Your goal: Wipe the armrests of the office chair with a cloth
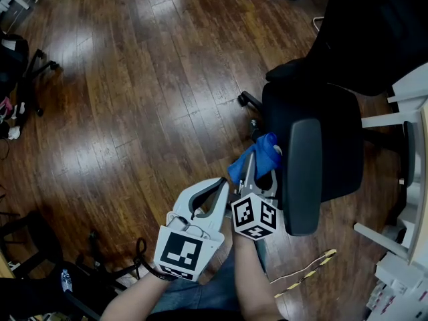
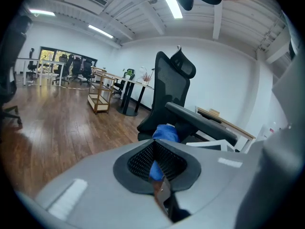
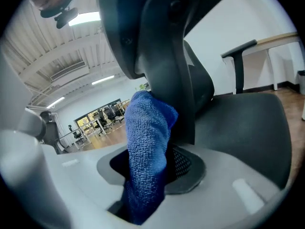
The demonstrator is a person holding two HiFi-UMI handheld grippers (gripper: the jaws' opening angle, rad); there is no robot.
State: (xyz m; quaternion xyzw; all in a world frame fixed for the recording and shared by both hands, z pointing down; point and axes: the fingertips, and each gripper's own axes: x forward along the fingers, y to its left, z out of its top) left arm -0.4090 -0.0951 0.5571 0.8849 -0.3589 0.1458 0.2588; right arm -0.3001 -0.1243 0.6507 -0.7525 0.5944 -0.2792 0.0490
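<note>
The black office chair (image 1: 334, 112) stands at the right of the head view, its near armrest (image 1: 304, 176) pointing toward me. My right gripper (image 1: 252, 174) is shut on a blue cloth (image 1: 259, 156), which rests against the inner side of that armrest. In the right gripper view the cloth (image 3: 147, 147) rises from between the jaws and touches the dark armrest support (image 3: 167, 70). My left gripper (image 1: 219, 183) is just left of the right one, shut with nothing in it. From the left gripper view, the cloth (image 2: 167, 131) shows under the armrest (image 2: 205, 123).
Dark wooden floor (image 1: 147, 99) spreads to the left. White desk legs (image 1: 394, 116) stand right of the chair. Another chair's base (image 1: 30, 79) is at the far left. A yellow-black cable (image 1: 307, 273) lies on the floor at the lower right.
</note>
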